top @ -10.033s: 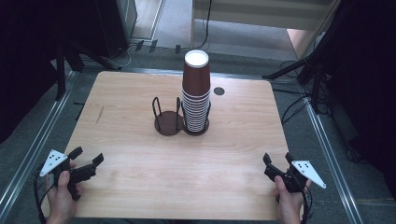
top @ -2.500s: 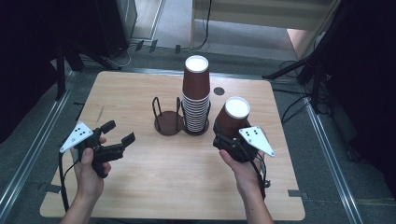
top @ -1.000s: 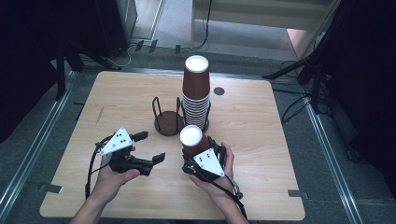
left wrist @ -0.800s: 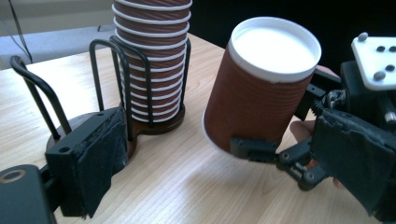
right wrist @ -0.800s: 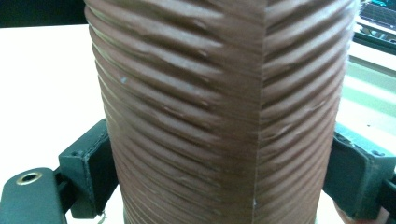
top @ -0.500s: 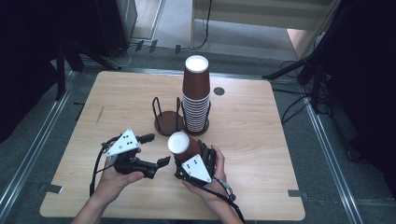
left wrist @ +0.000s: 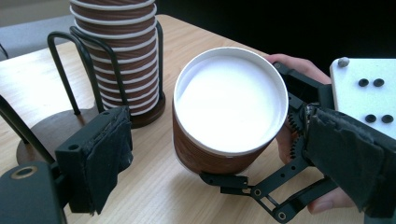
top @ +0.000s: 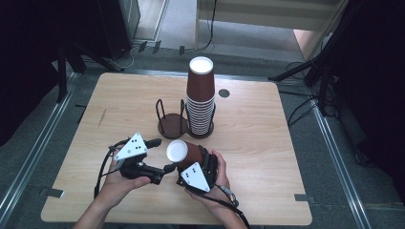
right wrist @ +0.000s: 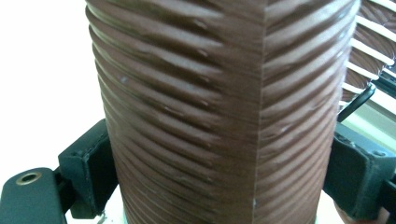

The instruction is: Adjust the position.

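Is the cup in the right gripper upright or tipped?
Tipped: the cup lies sideways in the right gripper, its white end facing the left gripper.

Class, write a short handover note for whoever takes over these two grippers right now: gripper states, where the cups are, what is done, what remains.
Right gripper: shut on the brown ribbed paper cup, tilted, white end toward the left gripper.
Left gripper: open, jaws have just been closing, either side of the cup's white end, pads not touching.
Tall stack of brown cups: in the black wire holder at table centre.
Done: one cup carried to the table's near side.
Left: probably left gripper takes hold of the cup.
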A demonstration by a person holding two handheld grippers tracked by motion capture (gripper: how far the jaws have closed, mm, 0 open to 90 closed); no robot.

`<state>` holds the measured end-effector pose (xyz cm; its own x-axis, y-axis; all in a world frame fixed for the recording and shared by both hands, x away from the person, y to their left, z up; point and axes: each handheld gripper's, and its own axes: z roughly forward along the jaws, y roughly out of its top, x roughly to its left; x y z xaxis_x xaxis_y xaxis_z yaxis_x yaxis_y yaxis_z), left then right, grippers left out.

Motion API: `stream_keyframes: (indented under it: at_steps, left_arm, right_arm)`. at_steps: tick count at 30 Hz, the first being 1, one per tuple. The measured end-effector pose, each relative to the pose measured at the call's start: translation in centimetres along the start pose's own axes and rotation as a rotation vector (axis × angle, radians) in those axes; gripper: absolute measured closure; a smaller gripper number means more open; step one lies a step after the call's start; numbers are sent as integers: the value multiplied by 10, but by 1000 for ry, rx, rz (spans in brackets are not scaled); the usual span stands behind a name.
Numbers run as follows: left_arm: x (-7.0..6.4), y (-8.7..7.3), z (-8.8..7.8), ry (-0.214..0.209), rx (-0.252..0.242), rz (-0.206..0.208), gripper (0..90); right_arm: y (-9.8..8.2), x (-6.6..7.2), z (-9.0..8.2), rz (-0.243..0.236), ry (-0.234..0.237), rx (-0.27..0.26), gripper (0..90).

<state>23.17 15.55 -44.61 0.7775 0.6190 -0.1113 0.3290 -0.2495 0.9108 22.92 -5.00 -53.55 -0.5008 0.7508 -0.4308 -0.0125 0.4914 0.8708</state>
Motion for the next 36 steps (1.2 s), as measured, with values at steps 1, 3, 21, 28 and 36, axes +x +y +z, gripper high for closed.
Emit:
stream_keyframes:
  at_steps: [1, 3, 21, 28, 36]
  left_arm:
    - [0, 0, 0, -2, 5, 4, 79]
    - [-1, 0, 1, -2, 13, 5, 80]
    - [-7, 0, 14, -19, 104, 22, 132]
    - [-7, -1, 17, -21, 130, 13, 138]
    - [-8, -2, 19, -22, 146, 21, 143]
  right_arm:
    - [0, 0, 0, 0, 0, -1, 109]
    - [1, 1, 0, -9, -2, -9, 109]
    - [0, 12, -4, -116, 26, -54, 108]
    - [0, 14, -5, -139, 35, -70, 108]
    - [0, 15, -6, -157, 20, -73, 106]
